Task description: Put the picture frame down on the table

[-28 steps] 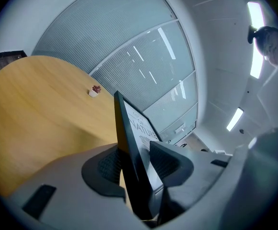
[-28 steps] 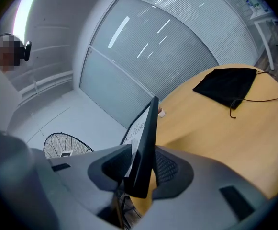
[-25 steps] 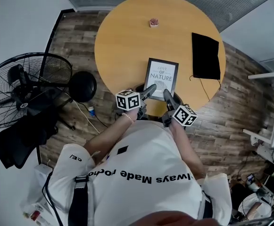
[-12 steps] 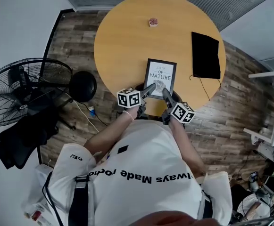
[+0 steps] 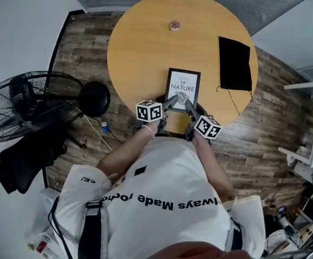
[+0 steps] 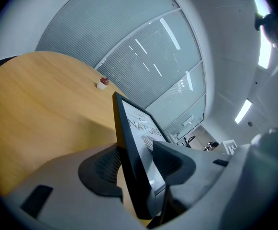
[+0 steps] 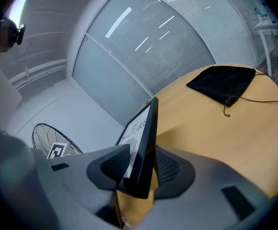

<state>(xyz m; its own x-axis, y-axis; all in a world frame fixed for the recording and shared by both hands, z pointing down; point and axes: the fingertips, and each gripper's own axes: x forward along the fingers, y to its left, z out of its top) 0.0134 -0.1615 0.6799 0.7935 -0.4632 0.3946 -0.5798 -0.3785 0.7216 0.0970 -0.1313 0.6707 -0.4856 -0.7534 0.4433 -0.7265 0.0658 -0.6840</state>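
The black picture frame (image 5: 182,89), with a print reading NATURE, lies low over the round wooden table (image 5: 145,42) near its front edge. My left gripper (image 5: 173,100) is at its near left corner and my right gripper (image 5: 189,104) at its near right corner. In the left gripper view the frame (image 6: 129,147) stands edge-on between the jaws of the left gripper (image 6: 136,166), with a gap on the glass side. In the right gripper view the frame (image 7: 146,143) sits between the loosened jaws of the right gripper (image 7: 141,169). Both pairs of jaws have just been opening.
A black cloth (image 5: 235,63) with a cord lies at the table's right. A small red and white object (image 5: 175,25) sits at the far edge. On the floor at left are a fan (image 5: 32,104) and a round black stool (image 5: 94,99). White furniture (image 5: 312,128) stands at right.
Both grippers and the frame have sunk a little toward the tabletop. The frame now looks flatter and sits slightly farther onto the table.
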